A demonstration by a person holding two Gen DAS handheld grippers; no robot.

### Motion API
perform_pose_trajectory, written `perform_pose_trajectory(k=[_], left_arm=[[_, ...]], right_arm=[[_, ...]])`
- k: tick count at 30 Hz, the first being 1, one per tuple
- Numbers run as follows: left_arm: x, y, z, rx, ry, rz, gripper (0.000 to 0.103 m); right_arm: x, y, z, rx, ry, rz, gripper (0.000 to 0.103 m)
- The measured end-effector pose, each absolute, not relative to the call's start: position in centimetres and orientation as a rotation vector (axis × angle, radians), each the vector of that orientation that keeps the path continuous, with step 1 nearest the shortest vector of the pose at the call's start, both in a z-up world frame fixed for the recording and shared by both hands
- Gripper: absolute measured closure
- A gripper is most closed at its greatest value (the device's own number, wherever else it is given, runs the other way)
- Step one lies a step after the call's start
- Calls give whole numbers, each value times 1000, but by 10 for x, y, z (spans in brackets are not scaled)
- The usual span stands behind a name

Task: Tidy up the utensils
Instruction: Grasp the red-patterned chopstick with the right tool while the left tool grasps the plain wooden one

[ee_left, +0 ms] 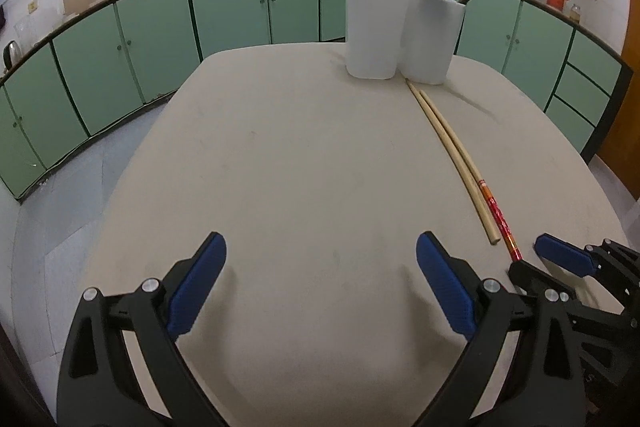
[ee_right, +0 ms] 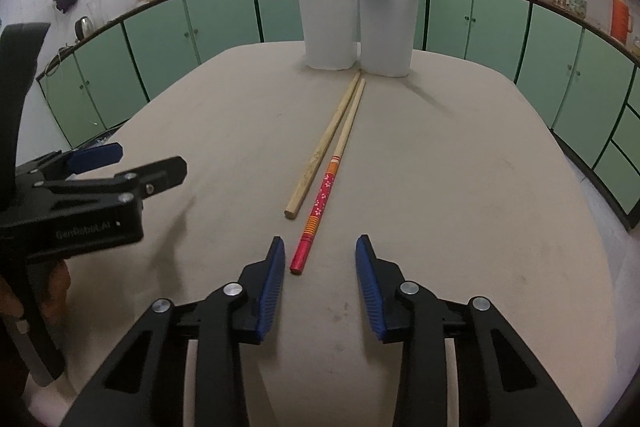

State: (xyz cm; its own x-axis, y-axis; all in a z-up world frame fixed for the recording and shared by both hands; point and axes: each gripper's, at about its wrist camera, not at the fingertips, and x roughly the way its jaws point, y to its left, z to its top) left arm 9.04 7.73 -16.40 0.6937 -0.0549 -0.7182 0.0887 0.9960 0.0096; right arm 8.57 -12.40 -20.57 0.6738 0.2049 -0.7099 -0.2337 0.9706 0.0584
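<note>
Chopsticks side by side on the beige table [ee_right: 460, 187]: plain wooden chopstick [ee_right: 322, 147] on the left in the right wrist view, red patterned chopstick [ee_right: 329, 183] touching it near the far tips, both pointing toward the white holder [ee_right: 358, 27] at the far end. Red butt end just ahead of the right gripper [ee_right: 320, 255], lying between its blue pads [ee_right: 272, 287] near the left one, apparently not touched by either. Right jaws partly open, nothing pinched. Wooden chopstick shorter on the near side, its butt a little farther from the gripper and to the left. Left gripper [ee_left: 320, 255] over bare table well left of both chopsticks, jaws spread wide, nothing between them. Holder in two joined compartments, dark and red chopsticks standing in each, plus what may be a spoon in the left one. Green cabinets [ee_right: 160, 43] behind, along the wall.
</note>
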Motion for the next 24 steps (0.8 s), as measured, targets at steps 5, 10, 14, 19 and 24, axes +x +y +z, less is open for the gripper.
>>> perform_pose_trajectory(k=[5,10,14,19,24], left_arm=[[90,75,-165,44,804,-83,10],[90,73,-165,47,806,-87,10],[90,67,-166,50,807,-97,10],[91,54,-165,60,807,-123,10],[94,36,-164,34,819,-174,10]], right_arm=[[84,-119,-207,-65,790,232,74],[84,-125,-207,-45,795,221,95],[84,-137,-206,10,806,216,96],[82,-160,-206,62,814,163,97],[87,-187,-205,107,807,95,97]])
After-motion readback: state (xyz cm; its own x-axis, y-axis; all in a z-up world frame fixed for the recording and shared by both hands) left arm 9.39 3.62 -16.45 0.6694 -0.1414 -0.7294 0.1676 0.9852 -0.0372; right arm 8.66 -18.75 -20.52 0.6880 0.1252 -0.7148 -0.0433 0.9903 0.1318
